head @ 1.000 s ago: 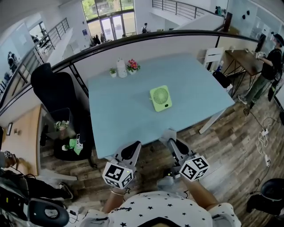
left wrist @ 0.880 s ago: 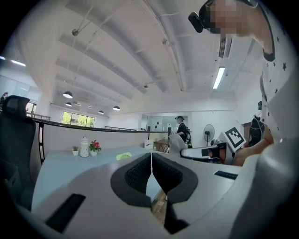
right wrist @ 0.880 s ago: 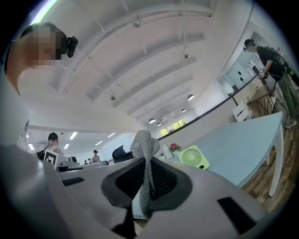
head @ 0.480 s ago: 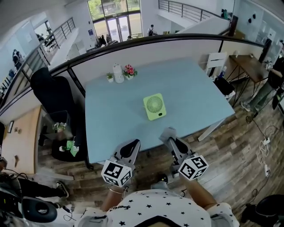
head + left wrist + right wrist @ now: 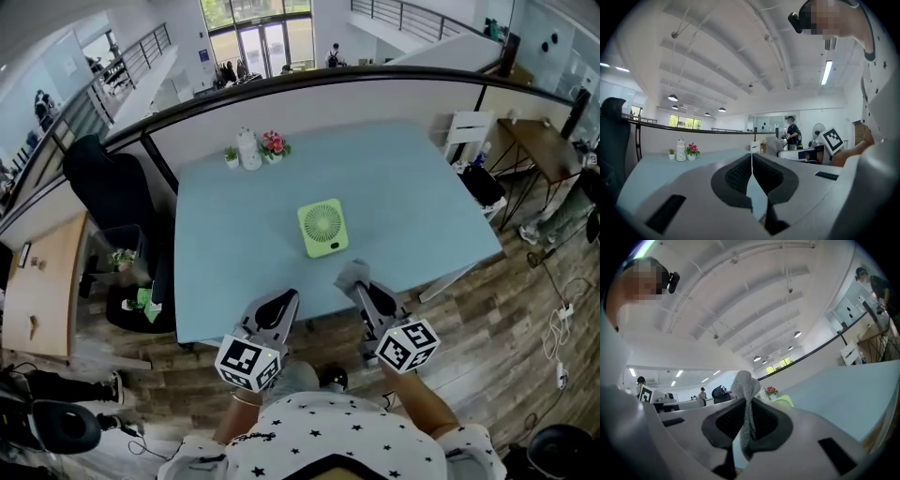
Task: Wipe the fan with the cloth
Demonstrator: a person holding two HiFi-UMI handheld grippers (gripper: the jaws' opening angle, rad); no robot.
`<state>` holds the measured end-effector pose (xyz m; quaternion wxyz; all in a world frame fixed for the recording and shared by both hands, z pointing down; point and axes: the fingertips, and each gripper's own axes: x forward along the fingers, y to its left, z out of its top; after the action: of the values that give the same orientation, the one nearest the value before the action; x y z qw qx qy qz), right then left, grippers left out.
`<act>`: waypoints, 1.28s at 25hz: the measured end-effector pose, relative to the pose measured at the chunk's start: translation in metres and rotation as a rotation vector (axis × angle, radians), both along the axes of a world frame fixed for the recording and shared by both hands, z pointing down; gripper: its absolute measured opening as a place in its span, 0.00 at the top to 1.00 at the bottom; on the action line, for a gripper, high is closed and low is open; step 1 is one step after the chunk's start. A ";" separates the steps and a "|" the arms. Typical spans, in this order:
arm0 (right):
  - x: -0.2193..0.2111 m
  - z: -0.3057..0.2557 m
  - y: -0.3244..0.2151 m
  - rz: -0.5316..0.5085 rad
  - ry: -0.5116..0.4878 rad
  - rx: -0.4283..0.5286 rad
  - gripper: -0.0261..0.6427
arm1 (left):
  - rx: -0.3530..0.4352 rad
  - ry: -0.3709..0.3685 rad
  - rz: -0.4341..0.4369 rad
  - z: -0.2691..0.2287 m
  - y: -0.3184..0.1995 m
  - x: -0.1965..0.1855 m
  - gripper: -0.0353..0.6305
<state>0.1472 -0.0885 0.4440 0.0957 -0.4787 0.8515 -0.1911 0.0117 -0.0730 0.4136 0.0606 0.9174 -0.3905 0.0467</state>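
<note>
Light-green square plastic fan point(image 5: 323, 228) lies flat, grille up, near the middle of the pale-blue counter point(image 5: 422, 187), well apart from both tools. In our judgement wiping has not yet begun, and the step in hand is the approach.

Right tool point(image 5: 353, 277) is clenched on a grey knitted cloth point(image 5: 746, 394), with a bunched tuft standing beyond the tips. Left tool point(image 5: 283, 300) has its jaws pressed together on nothing. Both hover at the counter's near edge.

Procedure note: we would bring the right tool forward and down until the tuft alone meets the grille. Then we would stroke across with light pressure, so the hard jaw tips never scrape the plastic. The fan looks light and may slide, so the left tool could steady one side of its frame.

Room: the counter is bare between its near edge and the fan, and wide open to the right. The black office chair point(image 5: 108, 192) stands off the left side, out of our path. A white jar point(image 5: 248, 148) and small potted flowers point(image 5: 274, 143) sit at the far edge, well beyond the fan. We judge only a long forward overshoot would reach them.
</note>
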 end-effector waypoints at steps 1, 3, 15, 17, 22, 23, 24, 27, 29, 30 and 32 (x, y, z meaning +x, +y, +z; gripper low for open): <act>-0.001 0.002 -0.005 -0.005 0.006 -0.002 0.92 | -0.002 0.001 -0.013 0.001 -0.004 -0.003 0.90; -0.002 0.005 -0.017 -0.017 0.019 -0.008 0.92 | -0.005 0.008 -0.038 0.004 -0.013 -0.009 0.90; -0.048 0.034 -0.130 -0.138 0.174 -0.055 0.92 | -0.048 0.056 -0.121 0.021 -0.106 -0.034 0.90; -0.060 0.044 -0.147 -0.172 0.200 -0.076 0.92 | -0.065 0.057 -0.140 0.027 -0.119 -0.041 0.90; -0.080 0.068 -0.187 -0.220 0.271 -0.118 0.92 | -0.081 0.061 -0.207 0.034 -0.151 -0.063 0.90; -0.084 0.073 -0.193 -0.228 0.283 -0.129 0.92 | -0.082 0.061 -0.217 0.035 -0.157 -0.067 0.90; -0.087 0.078 -0.198 -0.238 0.296 -0.139 0.92 | -0.085 0.061 -0.226 0.036 -0.162 -0.070 0.90; -0.098 0.091 -0.214 -0.265 0.338 -0.161 0.92 | -0.092 0.057 -0.237 0.039 -0.179 -0.078 0.90; -0.104 0.099 -0.223 -0.277 0.356 -0.179 0.92 | -0.097 0.058 -0.236 0.040 -0.189 -0.081 0.90; -0.107 0.102 -0.225 -0.284 0.363 -0.188 0.92 | -0.099 0.060 -0.235 0.041 -0.193 -0.082 0.90; -0.112 0.109 -0.228 -0.295 0.375 -0.209 0.92 | -0.105 0.065 -0.233 0.043 -0.200 -0.085 0.90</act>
<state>0.0353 -0.3165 0.5533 -0.1429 -0.3836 0.8907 -0.1979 -0.0731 -0.2731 0.4562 0.1263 0.8624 -0.4893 0.0301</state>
